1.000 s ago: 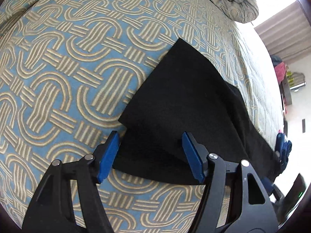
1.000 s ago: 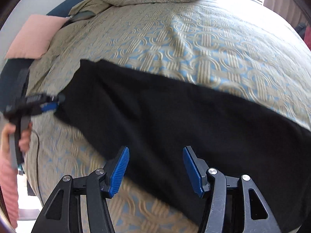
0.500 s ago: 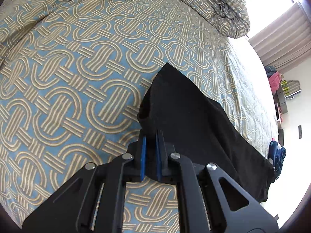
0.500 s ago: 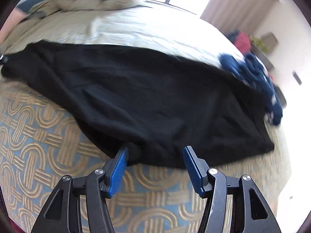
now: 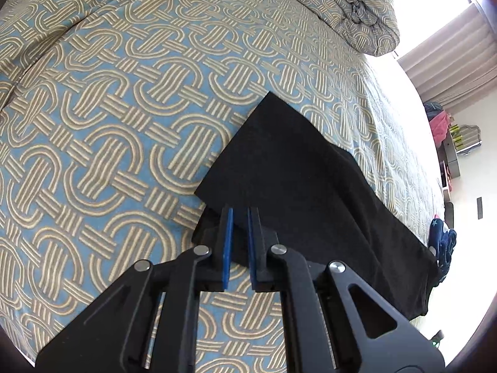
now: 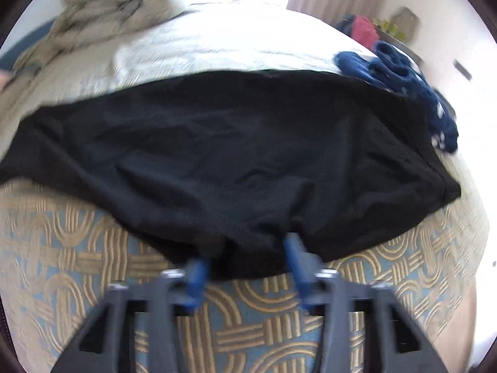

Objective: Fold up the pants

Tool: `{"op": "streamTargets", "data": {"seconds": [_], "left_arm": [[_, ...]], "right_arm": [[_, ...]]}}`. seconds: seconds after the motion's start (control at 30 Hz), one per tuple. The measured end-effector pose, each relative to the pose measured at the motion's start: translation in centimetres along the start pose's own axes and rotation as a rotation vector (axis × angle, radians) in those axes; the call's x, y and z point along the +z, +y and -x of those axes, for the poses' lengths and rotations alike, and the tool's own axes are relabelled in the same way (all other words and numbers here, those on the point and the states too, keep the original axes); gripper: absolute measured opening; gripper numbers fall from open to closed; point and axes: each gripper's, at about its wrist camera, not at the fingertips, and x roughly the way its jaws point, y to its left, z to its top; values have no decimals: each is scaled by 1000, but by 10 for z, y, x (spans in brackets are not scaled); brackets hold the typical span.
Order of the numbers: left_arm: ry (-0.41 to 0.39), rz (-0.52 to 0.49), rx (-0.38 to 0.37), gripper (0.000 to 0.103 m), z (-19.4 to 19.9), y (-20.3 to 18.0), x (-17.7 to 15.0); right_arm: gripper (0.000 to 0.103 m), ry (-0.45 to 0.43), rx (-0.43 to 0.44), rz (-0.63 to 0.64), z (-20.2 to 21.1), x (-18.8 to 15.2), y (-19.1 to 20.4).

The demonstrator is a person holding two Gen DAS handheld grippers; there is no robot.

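Observation:
Black pants [image 5: 304, 192] lie stretched across a bed with a blue and tan patterned cover [image 5: 108, 108]. My left gripper [image 5: 239, 217] is shut on the near corner of the leg hem. In the right wrist view the pants [image 6: 236, 155] fill the middle, wrinkled near the front edge. My right gripper [image 6: 245, 258] is open, its blue fingers straddling the near edge of the pants. That view is blurred by motion.
A bunched duvet [image 5: 351, 3] lies at the head of the bed, also in the right wrist view [image 6: 118, 9]. A dark blue garment with white spots [image 6: 403, 77] lies beyond the pants' far end. Curtains and a shelf stand off to the right.
My left gripper closed on the hem corner and holds it. My right gripper swung to the other end of the pants and moved in on their near edge, still open.

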Motion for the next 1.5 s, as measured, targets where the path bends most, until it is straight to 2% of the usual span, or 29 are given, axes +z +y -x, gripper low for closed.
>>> {"op": "streamTargets", "data": {"seconds": [0.07,0.1,0.13,0.17,0.33,0.47,0.5,0.53,0.57,0.63,0.73,0.87,0.93,0.97,1.07,1.1,1.17,1.2,1.23,1.3,1.4,1.5], "left_arm": [[13,9,2,30,-3,0,-4],[15,12,4,50,-4,1,-7],[12,14,7,63,-4,1,-9],[3,11,17,65,-4,0,-12],[51,11,7,65,-25,-8,-6],[54,51,91,64,-50,-4,12],[43,76,88,55,-52,0,14],[20,92,94,29,-50,3,16],[8,92,89,21,-47,5,17],[-9,105,34,13,-39,8,16],[-55,73,18,12,-16,2,13],[-116,69,-69,12,23,3,4],[-129,73,-85,13,28,10,-2],[-108,65,-57,13,19,16,-3],[19,67,-18,15,-23,30,-7],[41,97,-3,22,-34,39,-10],[-1,167,-59,26,-29,50,-15],[-13,200,-84,37,-24,53,-17],[-16,217,-94,55,-21,55,-19],[-46,240,-85,68,-8,56,-24],[-81,211,-41,68,7,50,-32],[-39,232,-113,68,6,50,-39]], "right_arm": [[7,2,47,-67,3,4,-11],[7,0,66,-85,6,3,-16],[7,-4,72,-86,9,2,-18],[7,-7,76,-83,12,1,-20],[7,19,107,-106,9,-5,-26],[8,30,103,-105,5,-1,-25],[8,27,104,-104,6,1,-25],[8,25,106,-105,8,-1,-24],[8,25,112,-108,8,-1,-25],[8,26,120,-115,8,-1,-26],[8,29,121,-123,6,-3,-25],[8,-9,148,-160,15,1,-31],[8,-15,186,-216,20,3,-41],[8,-14,201,-240,20,3,-45],[8,39,244,-300,8,-1,-53],[8,66,246,-313,2,-3,-54],[8,112,247,-313,-6,-7,-52],[9,111,241,-293,-5,-8,-50],[9,103,230,-266,-3,-8,-48],[10,72,203,-204,5,-7,-42],[15,55,172,-147,8,-4,-35],[17,59,168,-132,10,-5,-31]]}}
